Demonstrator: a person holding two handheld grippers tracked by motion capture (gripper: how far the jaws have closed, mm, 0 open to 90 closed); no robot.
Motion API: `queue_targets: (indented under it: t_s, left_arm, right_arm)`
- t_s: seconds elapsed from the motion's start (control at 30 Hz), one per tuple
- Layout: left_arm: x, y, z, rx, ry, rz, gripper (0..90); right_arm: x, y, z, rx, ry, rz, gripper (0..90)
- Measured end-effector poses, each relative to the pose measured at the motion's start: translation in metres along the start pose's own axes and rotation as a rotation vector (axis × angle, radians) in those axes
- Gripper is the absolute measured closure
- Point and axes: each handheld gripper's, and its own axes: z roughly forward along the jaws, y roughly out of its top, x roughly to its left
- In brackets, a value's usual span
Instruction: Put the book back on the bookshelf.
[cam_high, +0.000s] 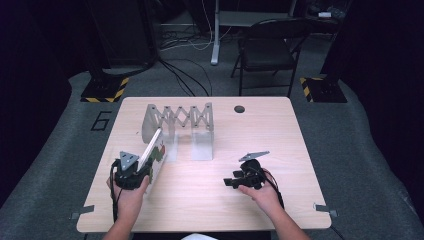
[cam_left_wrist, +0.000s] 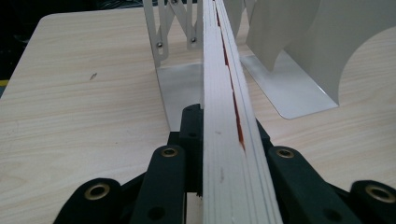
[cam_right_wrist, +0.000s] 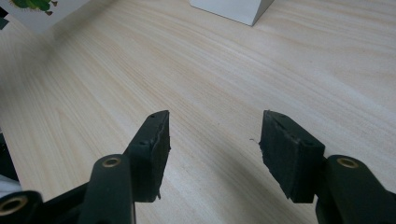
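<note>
From the high view, your left claw (cam_high: 134, 171) is clamped on a thin book (cam_high: 152, 152) at its near end, and the book stands on edge, tilted, with its far end pointing at the left part of the metal book rack (cam_high: 178, 120). That rack sits toward the far side of the counter (cam_high: 210, 210), its dividers upright and joined by a scissor lattice. Your right claw (cam_high: 235, 181) rests low over the near right of the counter, well apart from the book and the rack.

In the left gripper view, the book's page edge (cam_left_wrist: 224, 116) runs straight ahead between the two closed jaws, aimed at the gap just beside a rack divider (cam_left_wrist: 161, 51). The far end looks near the rack, but I cannot tell whether it has entered a slot.

In the right gripper view, your claw (cam_right_wrist: 215, 135) stands open and empty above bare wood.

So, as I judge it, the pickup is done and the book is lined up; sliding it between the dividers, standing it upright and letting go are left.
</note>
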Motion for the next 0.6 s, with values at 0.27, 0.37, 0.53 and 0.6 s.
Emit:
queue_targets:
  t_s: [0.27, 0.37, 0.53, 0.6]
  left_arm:
    - [-0.004, 0.009, 0.019, -0.008, 0.034, -0.01, 75.9]
    - [-0.006, 0.012, 0.025, 0.0, 0.04, -0.006, 76.0]
    - [-0.006, 0.016, 0.031, -0.01, 0.052, -0.015, 75.9]
    - [-0.006, 0.017, 0.034, -0.021, 0.059, -0.02, 75.9]
  right_arm:
    - [-0.001, 0.0, 0.0, -0.009, -0.002, -0.012, 42.5]
    - [-0.002, 0.0, 0.0, -0.009, -0.001, -0.009, 42.5]
    - [-0.002, 0.0, 0.0, -0.009, 0.0, -0.01, 42.5]
    - [-0.002, 0.0, 0.0, -0.01, -0.001, -0.009, 42.5]
